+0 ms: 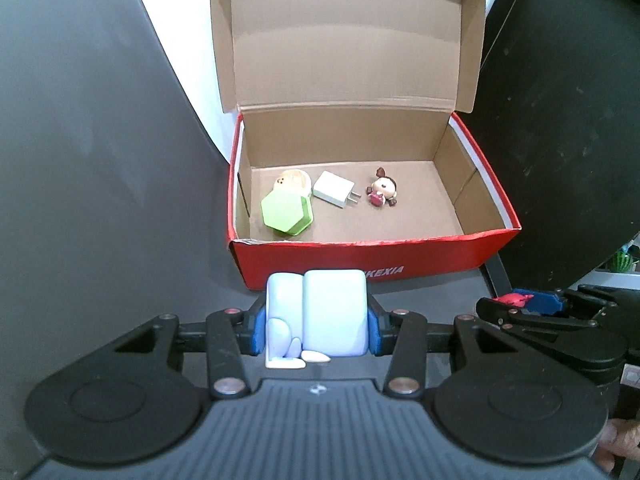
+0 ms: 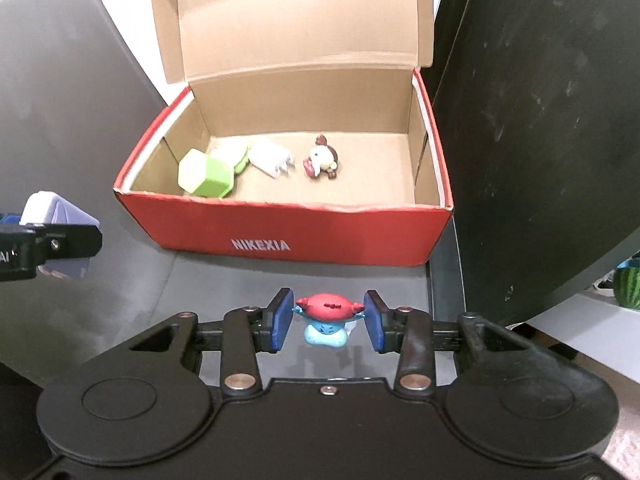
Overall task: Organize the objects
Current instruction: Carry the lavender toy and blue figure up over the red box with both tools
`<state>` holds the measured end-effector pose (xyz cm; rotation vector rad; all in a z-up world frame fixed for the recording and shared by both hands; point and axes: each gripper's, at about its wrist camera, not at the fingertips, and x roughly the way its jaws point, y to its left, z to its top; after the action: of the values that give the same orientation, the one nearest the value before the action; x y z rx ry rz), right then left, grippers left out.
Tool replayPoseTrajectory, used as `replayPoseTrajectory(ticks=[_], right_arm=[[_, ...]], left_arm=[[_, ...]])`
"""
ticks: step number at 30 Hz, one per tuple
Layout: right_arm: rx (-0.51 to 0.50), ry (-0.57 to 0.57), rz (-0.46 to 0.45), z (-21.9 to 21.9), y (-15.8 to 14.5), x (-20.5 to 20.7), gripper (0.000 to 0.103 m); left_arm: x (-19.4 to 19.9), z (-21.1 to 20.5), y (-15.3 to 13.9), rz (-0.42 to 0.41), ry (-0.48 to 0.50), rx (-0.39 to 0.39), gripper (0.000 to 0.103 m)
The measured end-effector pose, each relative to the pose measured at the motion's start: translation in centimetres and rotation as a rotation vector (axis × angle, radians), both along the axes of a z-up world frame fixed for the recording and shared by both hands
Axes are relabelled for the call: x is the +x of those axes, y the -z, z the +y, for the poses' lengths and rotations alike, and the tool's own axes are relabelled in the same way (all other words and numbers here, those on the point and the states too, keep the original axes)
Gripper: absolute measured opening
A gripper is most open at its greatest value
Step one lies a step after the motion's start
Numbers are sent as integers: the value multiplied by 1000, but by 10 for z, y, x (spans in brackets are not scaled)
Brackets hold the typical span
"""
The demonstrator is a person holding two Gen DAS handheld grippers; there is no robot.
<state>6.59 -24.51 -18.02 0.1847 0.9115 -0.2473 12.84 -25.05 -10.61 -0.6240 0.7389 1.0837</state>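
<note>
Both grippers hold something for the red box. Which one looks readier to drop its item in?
Probably the left gripper: its pale blue block seems nearer the red box. The right gripper, clamping a small figurine, sits slightly farther back.

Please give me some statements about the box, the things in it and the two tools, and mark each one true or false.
1. The box lid is open. True.
2. The left tool holds nothing. False: it is shut on a pale blue block.
3. The charger lies inside the box. True.
4. The right tool grips a green container. False: it grips a red and blue figure; the green container is in the box.
5. The doll lies on the table. False: it is in the box.
</note>
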Motion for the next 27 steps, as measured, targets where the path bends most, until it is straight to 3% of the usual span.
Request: replayPoseTrajectory(ticks=[12,27], right_arm=[[18,-7,-107,3,-32,-12,38],[33,-2,-161,-7,-54,-14,39]], left_arm=[[-1,-17,-22,8,10,47,45],[-1,-15,-43,7,20,83,45]])
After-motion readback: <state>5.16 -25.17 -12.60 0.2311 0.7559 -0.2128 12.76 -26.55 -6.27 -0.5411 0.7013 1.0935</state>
